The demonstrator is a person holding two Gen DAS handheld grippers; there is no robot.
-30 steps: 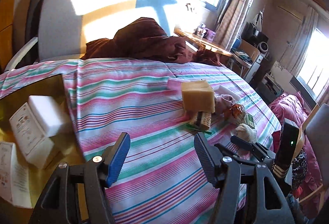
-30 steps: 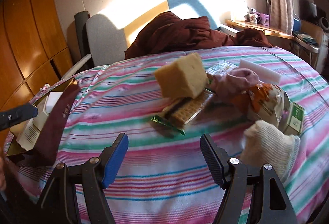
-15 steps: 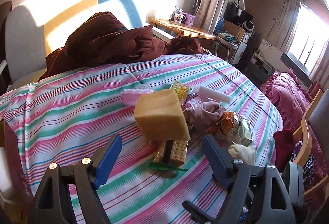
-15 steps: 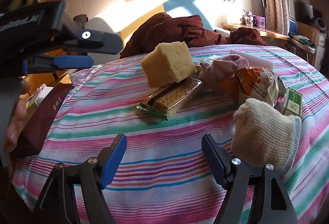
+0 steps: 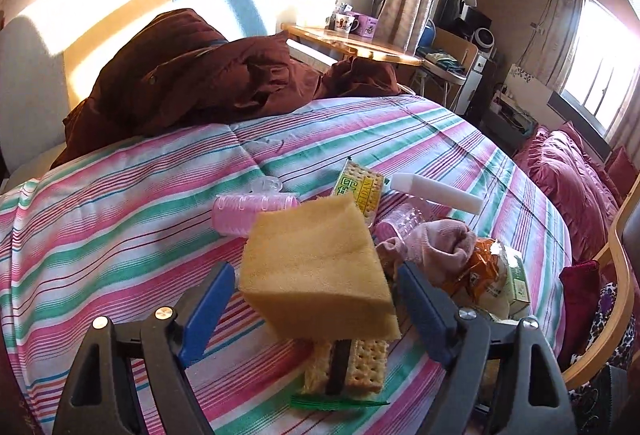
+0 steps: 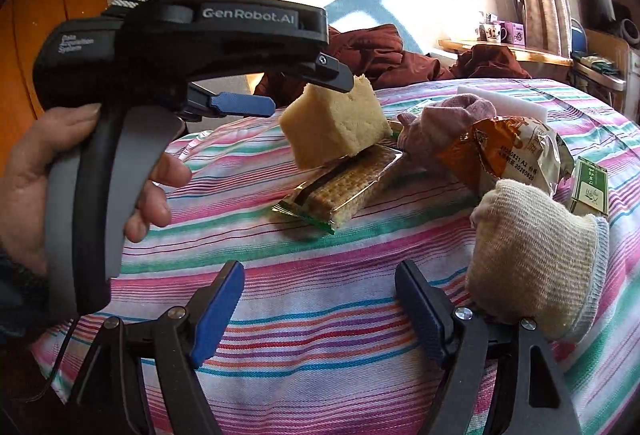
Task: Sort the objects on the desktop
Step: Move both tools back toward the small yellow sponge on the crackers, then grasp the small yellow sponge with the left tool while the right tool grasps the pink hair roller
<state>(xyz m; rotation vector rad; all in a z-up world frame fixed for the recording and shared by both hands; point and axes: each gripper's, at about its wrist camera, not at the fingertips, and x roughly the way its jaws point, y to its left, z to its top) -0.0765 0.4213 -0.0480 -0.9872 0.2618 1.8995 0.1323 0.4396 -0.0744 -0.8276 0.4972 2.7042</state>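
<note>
A yellow sponge block leans on a packet of crackers on the striped cloth. My left gripper is open, its blue pads on either side of the sponge without touching it. In the right wrist view the left gripper reaches in from the left to the sponge above the crackers. My right gripper is open and empty over bare cloth, next to a cream sock.
A pink sock, an orange snack bag, a green box, pink rollers, a second cracker pack and a white bar lie behind. A maroon coat lies at the far edge.
My left gripper swung right from the box at the table's left edge and closed in on the sponge, which now sits between its open fingers. My right gripper moved slightly closer to the pile.
</note>
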